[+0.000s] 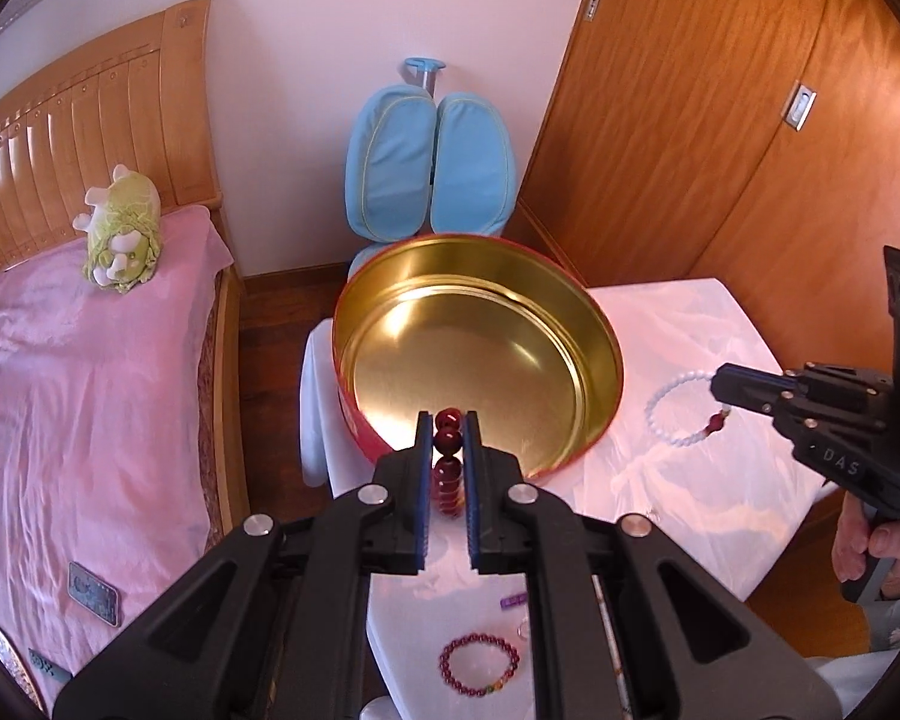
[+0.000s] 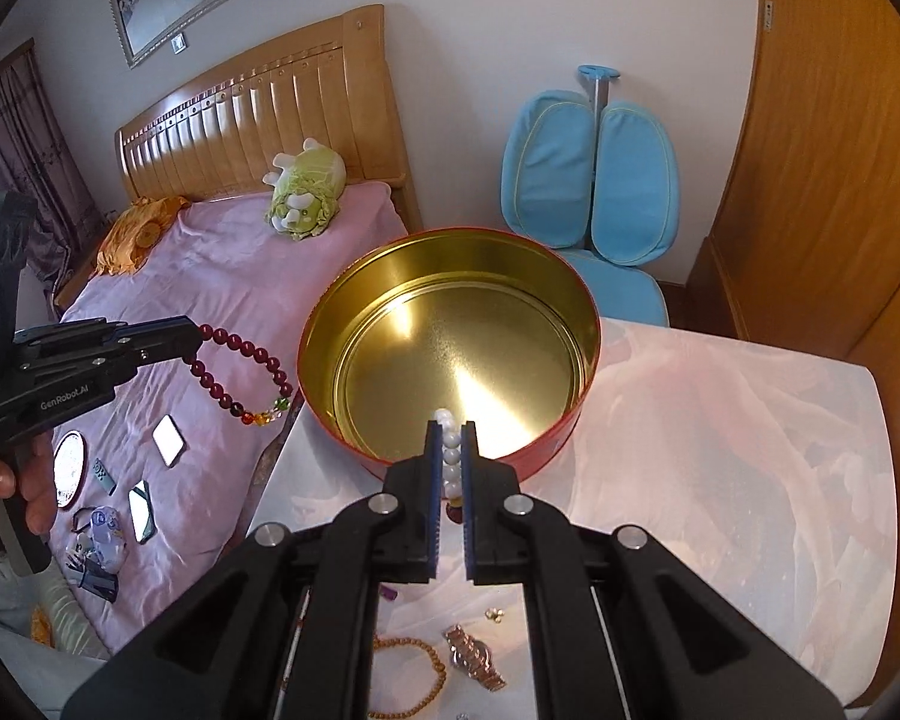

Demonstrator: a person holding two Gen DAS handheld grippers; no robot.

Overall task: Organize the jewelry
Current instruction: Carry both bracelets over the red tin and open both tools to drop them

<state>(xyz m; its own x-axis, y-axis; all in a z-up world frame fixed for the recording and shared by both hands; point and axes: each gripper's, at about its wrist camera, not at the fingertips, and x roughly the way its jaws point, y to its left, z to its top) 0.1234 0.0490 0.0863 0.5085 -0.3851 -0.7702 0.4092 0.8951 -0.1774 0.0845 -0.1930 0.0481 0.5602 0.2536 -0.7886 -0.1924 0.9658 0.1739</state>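
A dark red bead bracelet (image 1: 448,462) is pinched between the fingers of the left gripper (image 1: 448,423), held in the air just at the near rim of the round gold-lined tin (image 1: 606,324); from the right wrist view the bracelet is seen hanging beside the tin, over the edge of the pink-covered bed (image 2: 222,276). A white bead bracelet (image 2: 450,456) is clamped in the right gripper (image 2: 450,423), likewise held at the tin's near rim. The tin is set on a white-covered table (image 2: 720,450). Nearer the cameras, a small red bracelet (image 1: 479,664), an amber bead string (image 2: 417,666) and a metal watch (image 2: 475,657) are laid on the table.
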